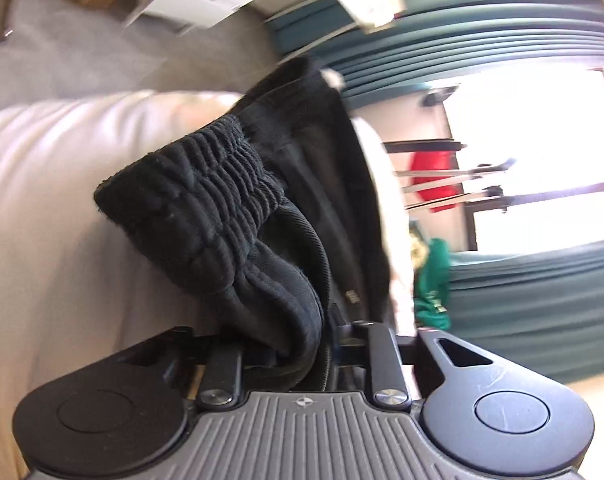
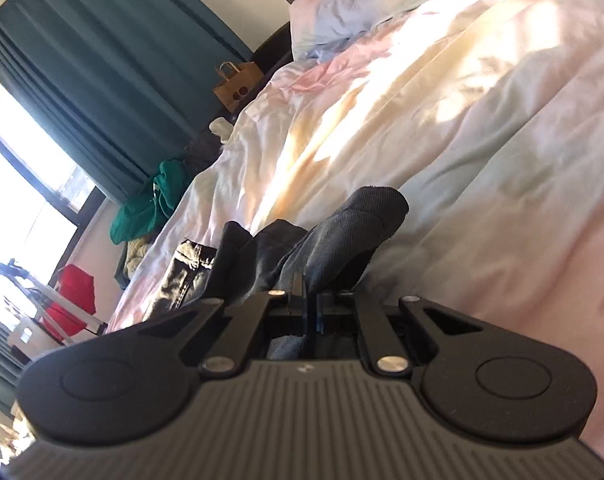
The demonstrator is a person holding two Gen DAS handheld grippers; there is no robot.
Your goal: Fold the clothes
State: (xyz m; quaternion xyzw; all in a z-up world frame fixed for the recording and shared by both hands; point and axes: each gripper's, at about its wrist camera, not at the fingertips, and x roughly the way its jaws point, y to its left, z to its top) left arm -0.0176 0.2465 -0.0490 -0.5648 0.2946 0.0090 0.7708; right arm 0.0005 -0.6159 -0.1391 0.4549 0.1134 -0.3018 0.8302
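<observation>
In the left wrist view my left gripper (image 1: 325, 320) is shut on the black garment (image 1: 206, 208), a pair of dark trousers with a ribbed elastic waistband that bunches up in front of the camera and hides the fingertips. In the right wrist view my right gripper (image 2: 307, 300) is shut on another part of the same black garment (image 2: 341, 232), whose dark fabric rises from between the closed fingers above the bed. The garment hangs between both grippers, lifted off the pastel duvet (image 2: 481, 140).
A beige padded surface (image 1: 54, 200) lies to the left. Teal curtains (image 2: 102, 72), a bright window, a green garment (image 2: 150, 208), a patterned dark garment (image 2: 186, 276) on the bed edge, a paper bag (image 2: 238, 84) and a red item (image 2: 72, 300) are around.
</observation>
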